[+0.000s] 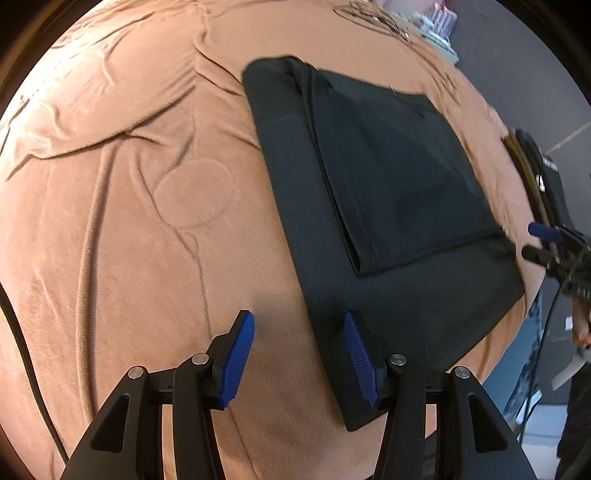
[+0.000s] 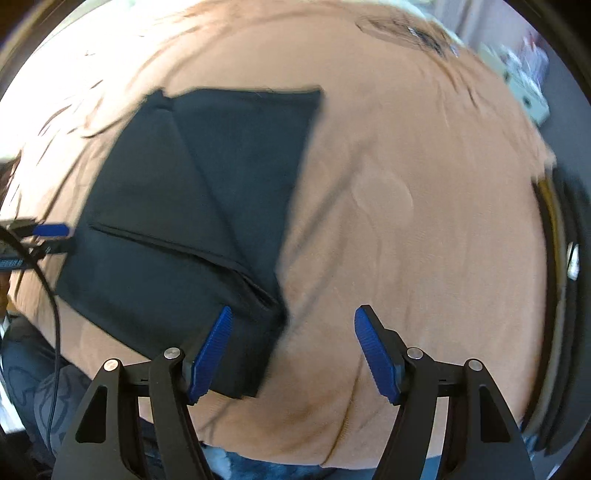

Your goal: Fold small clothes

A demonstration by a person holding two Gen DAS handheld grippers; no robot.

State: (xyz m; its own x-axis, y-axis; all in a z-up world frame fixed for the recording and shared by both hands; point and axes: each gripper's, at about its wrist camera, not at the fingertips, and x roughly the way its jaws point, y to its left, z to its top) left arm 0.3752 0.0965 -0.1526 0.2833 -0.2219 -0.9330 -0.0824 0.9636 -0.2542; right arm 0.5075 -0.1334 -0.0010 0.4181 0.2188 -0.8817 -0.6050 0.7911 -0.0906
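Observation:
A black garment [image 1: 388, 206] lies folded flat on a tan blanket [image 1: 147, 221], with a smaller folded layer on top of a wider one. My left gripper [image 1: 299, 358] is open and empty, just above the garment's near left corner. In the right wrist view the garment [image 2: 192, 206] lies to the left. My right gripper [image 2: 293, 350] is open and empty, over the garment's near right corner. Each gripper shows at the edge of the other's view: the right one [image 1: 543, 240], the left one [image 2: 48, 236].
The tan blanket [image 2: 406, 221] is wrinkled, with a round imprint [image 1: 195, 192] left of the garment. A black cable [image 1: 22, 332] runs along the left edge. Cluttered items [image 1: 432, 22] sit at the far side. A dark object [image 2: 565, 258] stands at the right edge.

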